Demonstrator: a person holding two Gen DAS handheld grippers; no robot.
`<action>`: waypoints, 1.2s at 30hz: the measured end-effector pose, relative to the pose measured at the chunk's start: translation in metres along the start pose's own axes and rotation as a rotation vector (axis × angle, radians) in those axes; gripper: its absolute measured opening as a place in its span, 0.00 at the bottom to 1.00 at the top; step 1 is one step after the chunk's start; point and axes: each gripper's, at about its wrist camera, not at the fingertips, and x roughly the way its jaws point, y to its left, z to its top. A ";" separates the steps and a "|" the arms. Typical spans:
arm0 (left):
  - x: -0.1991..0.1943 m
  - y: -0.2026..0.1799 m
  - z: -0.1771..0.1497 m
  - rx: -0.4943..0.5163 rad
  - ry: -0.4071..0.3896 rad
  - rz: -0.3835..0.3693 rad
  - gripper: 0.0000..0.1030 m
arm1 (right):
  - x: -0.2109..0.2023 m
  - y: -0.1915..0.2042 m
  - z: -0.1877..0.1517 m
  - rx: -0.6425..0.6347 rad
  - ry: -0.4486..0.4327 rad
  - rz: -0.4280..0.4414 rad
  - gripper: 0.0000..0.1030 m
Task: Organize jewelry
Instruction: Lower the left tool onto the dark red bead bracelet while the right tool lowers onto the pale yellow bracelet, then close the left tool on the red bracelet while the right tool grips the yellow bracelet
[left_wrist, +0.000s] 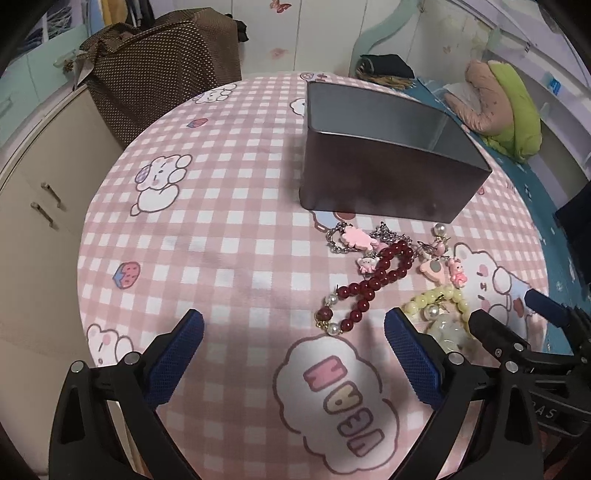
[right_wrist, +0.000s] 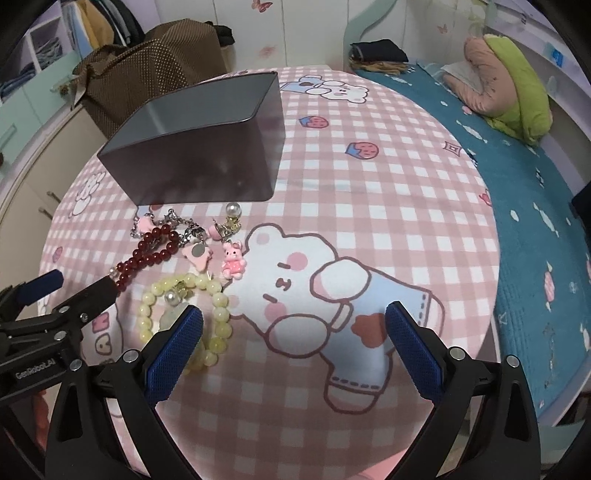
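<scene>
Both grippers, left gripper and right gripper, gape empty. Red bead bracelet at my one o'clock: limp, slippery; I'd pinch across one strand.

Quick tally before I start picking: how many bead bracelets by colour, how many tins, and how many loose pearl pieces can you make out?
Dark red bead bracelet: 1
Pale yellow bead bracelet: 1
Grey metal tin: 1
Loose pearl-topped piece near the tin: 1
Total: 4
The pink charms and silver chain are tangled together, so I cannot separate them into a count.
</scene>
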 end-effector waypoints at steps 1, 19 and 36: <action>0.002 0.000 0.000 0.003 0.004 -0.001 0.91 | 0.002 0.000 0.001 -0.001 0.004 -0.002 0.93; 0.005 -0.002 0.008 0.025 0.045 -0.160 0.18 | 0.003 0.009 0.004 -0.089 -0.044 0.003 0.31; -0.026 -0.006 0.010 0.035 -0.026 -0.252 0.06 | -0.026 -0.020 0.007 0.004 -0.109 0.055 0.10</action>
